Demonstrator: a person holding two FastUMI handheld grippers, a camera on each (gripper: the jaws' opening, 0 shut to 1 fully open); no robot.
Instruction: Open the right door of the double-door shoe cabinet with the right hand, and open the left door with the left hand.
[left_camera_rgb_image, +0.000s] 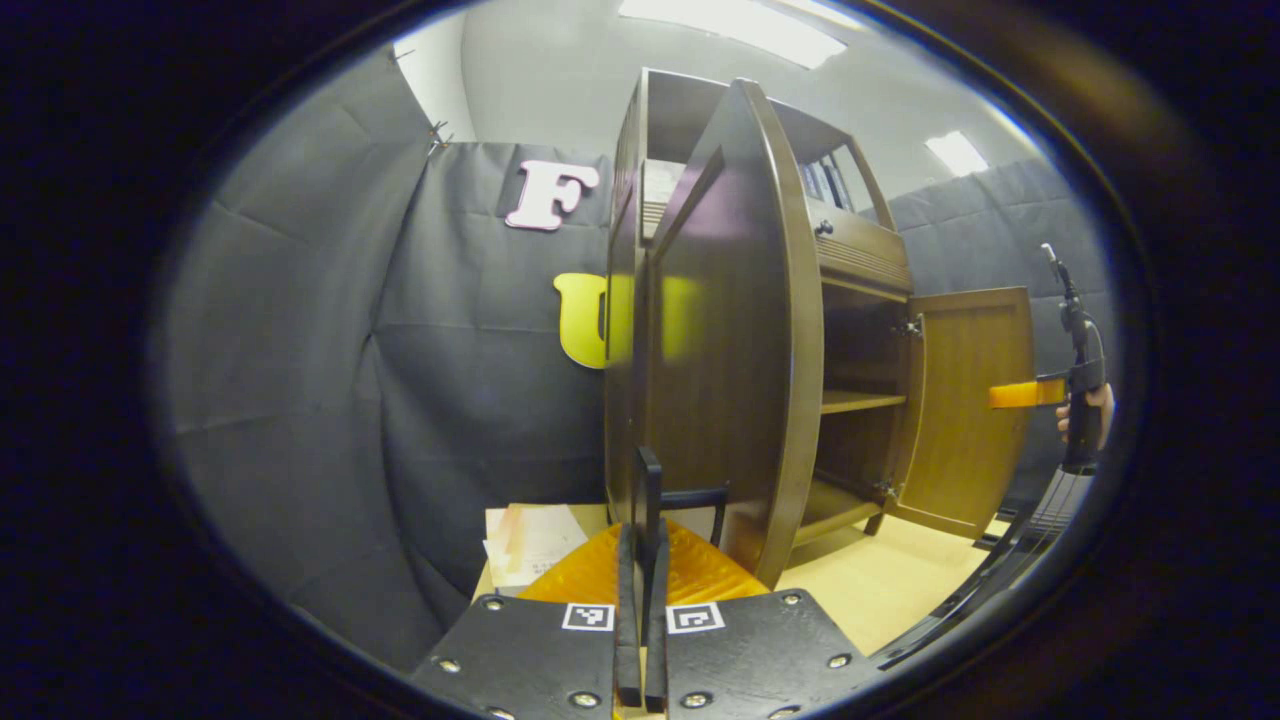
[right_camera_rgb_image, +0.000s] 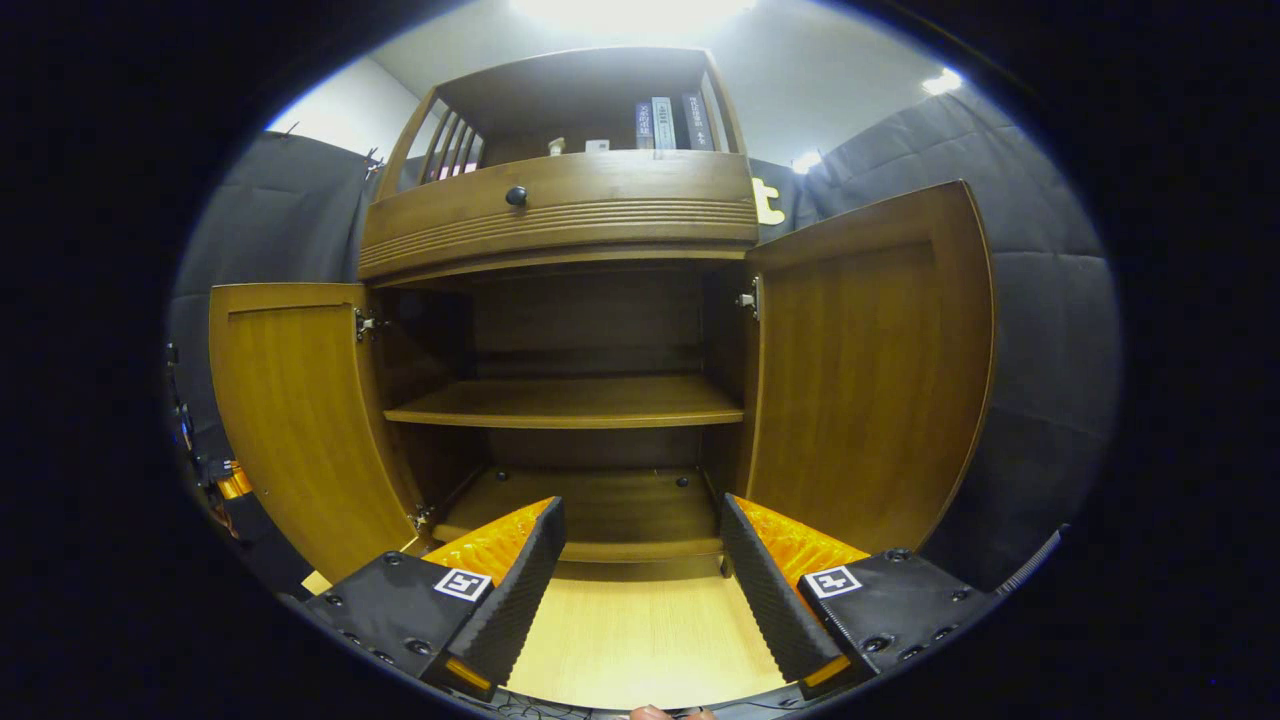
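Shoe cabinet stands on my bench with both doors swung wide, my left gripper clenched by the left door, my right gripper released.

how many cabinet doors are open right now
2: the left door swung out at the left of the right gripper view, and the right door swung out at its right. Both stand wide open.

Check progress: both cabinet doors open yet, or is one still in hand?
Done: right door and left door both stand swung wide off the cabinet, shelf exposed. In hand: left claw is closed on the left door's handle. Right claw is open, holding nothing. Left: only releasing that handle, it seems.
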